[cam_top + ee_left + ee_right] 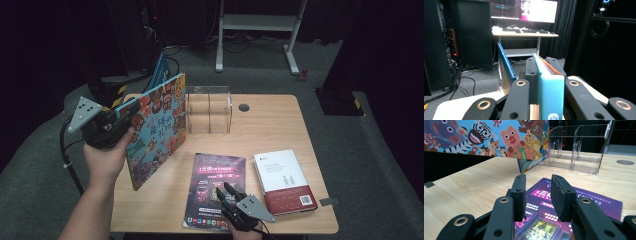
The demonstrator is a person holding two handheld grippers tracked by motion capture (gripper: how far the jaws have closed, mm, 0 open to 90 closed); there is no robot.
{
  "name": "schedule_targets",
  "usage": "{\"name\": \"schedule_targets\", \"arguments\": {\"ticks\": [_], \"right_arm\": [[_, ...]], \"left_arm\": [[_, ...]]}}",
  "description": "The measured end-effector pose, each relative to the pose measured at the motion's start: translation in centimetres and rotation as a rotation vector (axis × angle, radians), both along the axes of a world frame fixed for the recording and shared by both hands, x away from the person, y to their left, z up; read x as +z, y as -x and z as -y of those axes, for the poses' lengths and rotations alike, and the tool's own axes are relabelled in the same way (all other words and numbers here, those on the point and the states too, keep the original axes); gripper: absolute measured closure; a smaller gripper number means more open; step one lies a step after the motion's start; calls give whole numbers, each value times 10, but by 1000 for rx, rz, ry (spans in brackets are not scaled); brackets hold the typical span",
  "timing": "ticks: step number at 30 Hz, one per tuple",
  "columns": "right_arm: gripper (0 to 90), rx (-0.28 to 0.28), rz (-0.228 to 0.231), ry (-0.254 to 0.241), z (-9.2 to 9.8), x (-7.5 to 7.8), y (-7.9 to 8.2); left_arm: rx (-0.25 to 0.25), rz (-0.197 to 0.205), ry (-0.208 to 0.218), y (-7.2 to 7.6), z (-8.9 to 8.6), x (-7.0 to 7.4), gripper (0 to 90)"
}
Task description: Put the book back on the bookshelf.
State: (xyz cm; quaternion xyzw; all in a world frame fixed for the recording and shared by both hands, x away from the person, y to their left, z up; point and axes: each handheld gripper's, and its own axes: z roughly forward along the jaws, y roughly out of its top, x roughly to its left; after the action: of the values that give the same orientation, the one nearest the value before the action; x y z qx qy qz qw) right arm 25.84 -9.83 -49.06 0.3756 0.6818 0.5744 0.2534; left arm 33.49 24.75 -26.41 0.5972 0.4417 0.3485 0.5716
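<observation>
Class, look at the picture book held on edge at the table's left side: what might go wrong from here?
1. The left gripper clamps the picture book only near its top edge, so it may swing or slip.
2. Swinging, it might knock the clear rack close beside it.
3. The right gripper hovers over the purple booklet and may scuff it.

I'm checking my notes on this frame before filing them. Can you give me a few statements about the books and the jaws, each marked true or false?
1. The left gripper has its jaws shut on the picture book. True.
2. The picture book lies flat on the table. False: it is held up on edge, tilted.
3. The right gripper holds the purple booklet. False: its jaws stand apart above it, with nothing between them.
4. The clear acrylic rack has no book in it. True.
5. A white and red book lies to the right of the purple booklet. True.
</observation>
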Motion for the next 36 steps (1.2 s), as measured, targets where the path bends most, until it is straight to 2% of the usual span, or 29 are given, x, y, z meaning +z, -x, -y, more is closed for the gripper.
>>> {"name": "schedule_targets", "arguments": {"ticks": [11,22,30,36], "right_arm": [[651,3,2,-2,1,1,0],[653,4,8,-8,4,2,0],[655,0,10,-19,6,4,0],[656,6,13,-11,4,3,0]], "left_arm": [[55,18,-28,-20,13,3,810],[50,-5,-37,-43,27,5,809],[55,-10,-31,-43,24,4,809],[74,-4,-44,-37,21,3,809]]}}
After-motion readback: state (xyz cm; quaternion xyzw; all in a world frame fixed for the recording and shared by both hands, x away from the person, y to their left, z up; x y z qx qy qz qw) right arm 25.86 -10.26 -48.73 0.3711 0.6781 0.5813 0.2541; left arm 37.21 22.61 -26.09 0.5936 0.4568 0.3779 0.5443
